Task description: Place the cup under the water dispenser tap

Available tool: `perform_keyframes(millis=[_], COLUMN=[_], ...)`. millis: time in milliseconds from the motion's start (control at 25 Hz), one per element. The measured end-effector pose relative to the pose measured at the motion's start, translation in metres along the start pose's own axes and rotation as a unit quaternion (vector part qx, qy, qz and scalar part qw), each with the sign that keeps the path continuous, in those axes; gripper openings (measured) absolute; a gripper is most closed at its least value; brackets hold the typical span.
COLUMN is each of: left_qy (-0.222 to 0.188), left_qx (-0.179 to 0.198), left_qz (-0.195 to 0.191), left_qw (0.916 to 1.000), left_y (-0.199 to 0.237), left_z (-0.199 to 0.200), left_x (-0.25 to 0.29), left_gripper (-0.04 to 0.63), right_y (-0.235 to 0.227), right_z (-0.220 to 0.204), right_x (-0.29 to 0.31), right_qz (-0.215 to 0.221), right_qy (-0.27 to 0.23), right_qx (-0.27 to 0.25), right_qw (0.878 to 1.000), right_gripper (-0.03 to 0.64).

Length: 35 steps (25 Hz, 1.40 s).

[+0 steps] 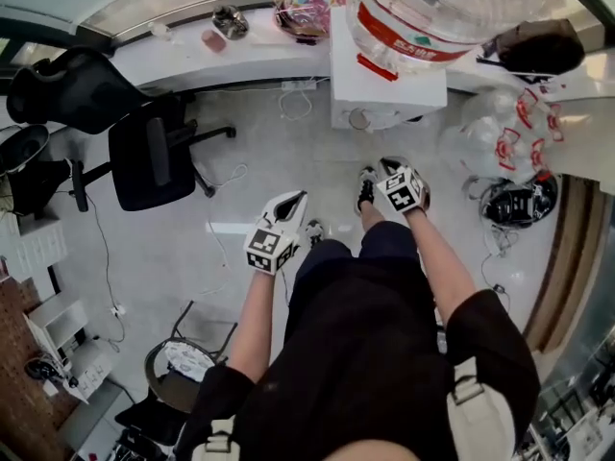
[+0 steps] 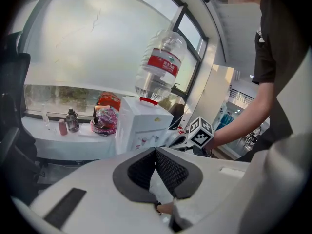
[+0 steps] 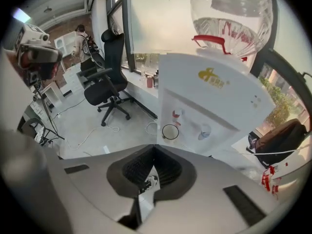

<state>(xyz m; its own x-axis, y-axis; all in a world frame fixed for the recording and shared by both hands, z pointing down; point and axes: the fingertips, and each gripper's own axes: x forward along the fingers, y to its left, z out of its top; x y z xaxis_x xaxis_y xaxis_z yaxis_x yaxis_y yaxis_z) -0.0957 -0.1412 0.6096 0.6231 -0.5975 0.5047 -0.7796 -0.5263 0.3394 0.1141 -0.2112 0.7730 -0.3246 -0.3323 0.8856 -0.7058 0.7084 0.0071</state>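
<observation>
The white water dispenser (image 1: 384,89) stands on the floor against the window ledge, with a big clear bottle (image 1: 437,8) upside down on top. A clear cup (image 3: 170,131) with a dark rim sits in the dispenser's recess, below the red tap (image 3: 176,114); in the head view the cup (image 1: 360,120) shows as a small ring. My right gripper (image 3: 155,147) is shut and empty, raised above and back from the cup. My left gripper (image 2: 156,150) is also shut with nothing in it, held to the left of the right gripper (image 2: 181,140), away from the dispenser (image 2: 141,126).
A black office chair (image 1: 154,157) stands on the floor at the left, with a second one (image 1: 72,84) behind it. The window ledge (image 1: 240,51) holds small bottles and a colourful bag. White bags and a dark helmet (image 1: 519,205) lie right of the dispenser. Cables trail over the floor.
</observation>
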Motion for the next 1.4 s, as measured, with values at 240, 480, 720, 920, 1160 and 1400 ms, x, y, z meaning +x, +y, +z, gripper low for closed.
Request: perform_keyframes(millis=[240,480,720,920,1160,1400], left_qy=[-0.009,0.0,0.003,-0.005,-0.004,0.005], left_qx=[0.031,0.054,0.079,0.096,0.102,0.1], left_qz=[-0.03,-0.054,-0.073,-0.085,-0.107,-0.113], left_qw=[0.999,0.9971,0.9942,0.9917,0.9889,0.9885], left_y=[-0.016,-0.038,-0.051,-0.061,-0.078,-0.073], left_z=[0.025,0.03,0.03,0.027,0.007,-0.024], left_x=[0.006,-0.001,-0.011,-0.024,-0.055,-0.094], left_gripper=[0.0,0.0,0.0,0.0,0.0,0.0], right_y=[0.008,0.028,0.046,0.072,0.116,0.154], right_z=[0.013,0.011,0.011,0.01,0.01,0.004], right_x=[-0.048,-0.089,-0.117,-0.137,-0.16,-0.175], right_qz=[0.008,0.014,-0.013,-0.03,-0.055,-0.063], right_qy=[-0.05,-0.098,-0.125,-0.156,-0.195,-0.205], right_qx=[0.027,0.089,0.085,0.085,0.099,0.111], right_qw=[0.998,0.991,0.988,0.984,0.974,0.97], right_gripper=[-0.005,-0.005,-0.005,-0.005,-0.005,-0.005])
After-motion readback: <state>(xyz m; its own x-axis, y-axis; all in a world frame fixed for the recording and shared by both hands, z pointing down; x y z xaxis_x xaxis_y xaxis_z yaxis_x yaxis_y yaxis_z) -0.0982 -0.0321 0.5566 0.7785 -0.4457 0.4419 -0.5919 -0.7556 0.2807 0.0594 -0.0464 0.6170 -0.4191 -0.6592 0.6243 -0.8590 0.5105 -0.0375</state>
